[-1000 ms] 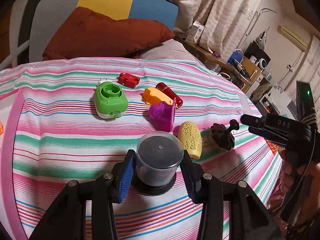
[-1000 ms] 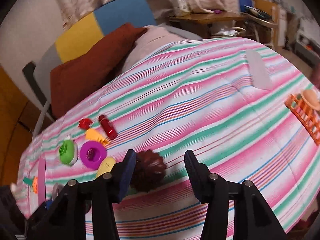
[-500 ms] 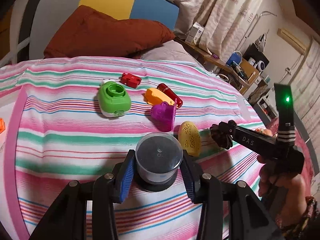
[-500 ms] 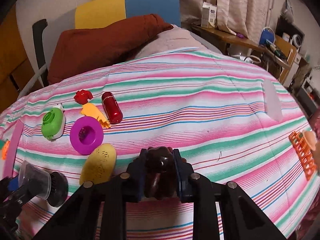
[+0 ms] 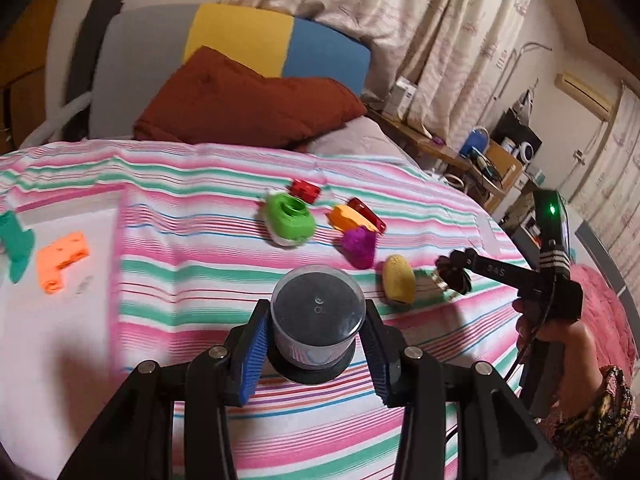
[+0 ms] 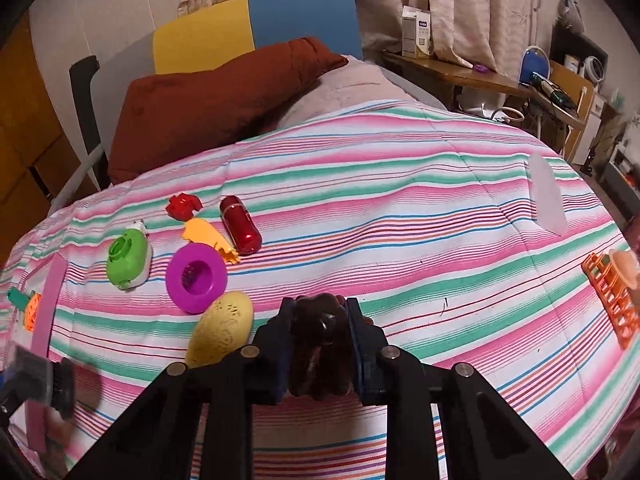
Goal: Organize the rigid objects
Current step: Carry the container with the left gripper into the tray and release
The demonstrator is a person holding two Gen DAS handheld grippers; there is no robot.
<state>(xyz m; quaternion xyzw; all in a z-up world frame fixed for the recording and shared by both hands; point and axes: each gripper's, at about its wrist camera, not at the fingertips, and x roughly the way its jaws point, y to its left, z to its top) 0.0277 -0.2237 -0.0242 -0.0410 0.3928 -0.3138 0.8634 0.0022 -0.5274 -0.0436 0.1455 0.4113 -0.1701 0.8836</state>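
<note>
clear cup | left tongs clamp it | brown piece, shape unclear, pinched by right tongs

Pink, green, white and blue stripes across the bedspread. Rust-brown pillow against a yellow and blue headboard. Bright green cap, purple ring, glossy red capsule, pale yellow patterned egg, orange rack. Dark brown knob between blue-padded black claws.
</note>
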